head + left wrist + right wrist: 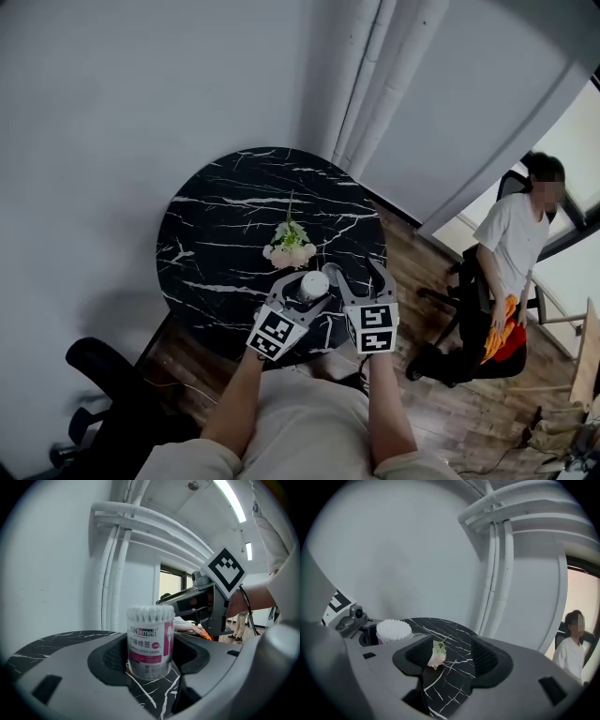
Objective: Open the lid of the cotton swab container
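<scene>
The cotton swab container (150, 641) is a clear tub with a pink label, standing upright on the black marble table (216, 216) near its front edge. White swab tips fill its top; I cannot tell whether a clear lid covers them. My left gripper (150, 654) is shut on the tub, one pad against each side. From the head view the tub (314, 284) sits inside the left gripper (305, 292). My right gripper (356, 277) hovers just to the right of the tub, open and holding nothing. Seen from the right gripper (452, 656), the tub (393, 631) stands off to the left.
A small artificial flower (289, 246) lies at the table's centre, just beyond the tub. A person (511, 246) sits on a chair at the right, off the table. A black office chair (103, 380) stands at the lower left. White pipes (370, 84) run up the wall behind.
</scene>
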`<action>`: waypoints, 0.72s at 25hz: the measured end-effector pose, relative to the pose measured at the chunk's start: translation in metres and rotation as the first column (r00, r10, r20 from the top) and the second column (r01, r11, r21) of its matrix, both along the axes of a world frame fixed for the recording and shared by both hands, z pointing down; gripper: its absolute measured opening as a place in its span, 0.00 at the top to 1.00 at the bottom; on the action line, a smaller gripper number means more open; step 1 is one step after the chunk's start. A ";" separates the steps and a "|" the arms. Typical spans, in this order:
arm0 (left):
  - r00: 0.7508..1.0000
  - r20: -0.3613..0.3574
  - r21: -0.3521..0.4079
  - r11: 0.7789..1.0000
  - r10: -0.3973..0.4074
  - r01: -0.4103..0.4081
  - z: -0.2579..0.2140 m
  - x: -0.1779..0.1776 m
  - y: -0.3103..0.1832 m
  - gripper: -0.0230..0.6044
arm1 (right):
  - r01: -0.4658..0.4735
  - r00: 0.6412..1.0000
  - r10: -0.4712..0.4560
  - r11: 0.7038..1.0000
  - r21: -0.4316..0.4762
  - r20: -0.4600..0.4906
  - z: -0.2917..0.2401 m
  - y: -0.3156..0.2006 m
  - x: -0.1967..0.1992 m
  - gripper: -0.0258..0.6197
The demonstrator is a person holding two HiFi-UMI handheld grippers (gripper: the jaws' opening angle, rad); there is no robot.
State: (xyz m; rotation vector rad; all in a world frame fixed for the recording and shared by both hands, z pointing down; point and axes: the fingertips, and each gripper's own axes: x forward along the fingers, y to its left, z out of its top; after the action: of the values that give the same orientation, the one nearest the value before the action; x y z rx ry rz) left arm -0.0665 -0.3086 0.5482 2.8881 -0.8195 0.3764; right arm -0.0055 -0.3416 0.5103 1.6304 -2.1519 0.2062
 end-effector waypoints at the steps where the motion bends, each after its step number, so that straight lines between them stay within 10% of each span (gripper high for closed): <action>1: 1.000 -0.005 -0.001 1.000 -0.001 0.001 0.000 0.001 0.000 0.54 | 0.000 1.000 0.000 1.000 0.003 0.007 -0.001 0.000 0.000 0.53; 18: 0.973 0.015 -0.013 0.973 -0.228 0.229 0.000 -0.035 -0.035 0.54 | 0.266 0.938 -0.272 0.962 0.056 0.216 -0.002 0.011 -0.051 0.53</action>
State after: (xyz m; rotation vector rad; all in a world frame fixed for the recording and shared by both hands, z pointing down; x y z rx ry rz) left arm -0.1018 -0.3440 0.5482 2.7396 -1.1318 0.3749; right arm -0.0561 -0.3308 0.5080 1.3597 -2.5287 0.2887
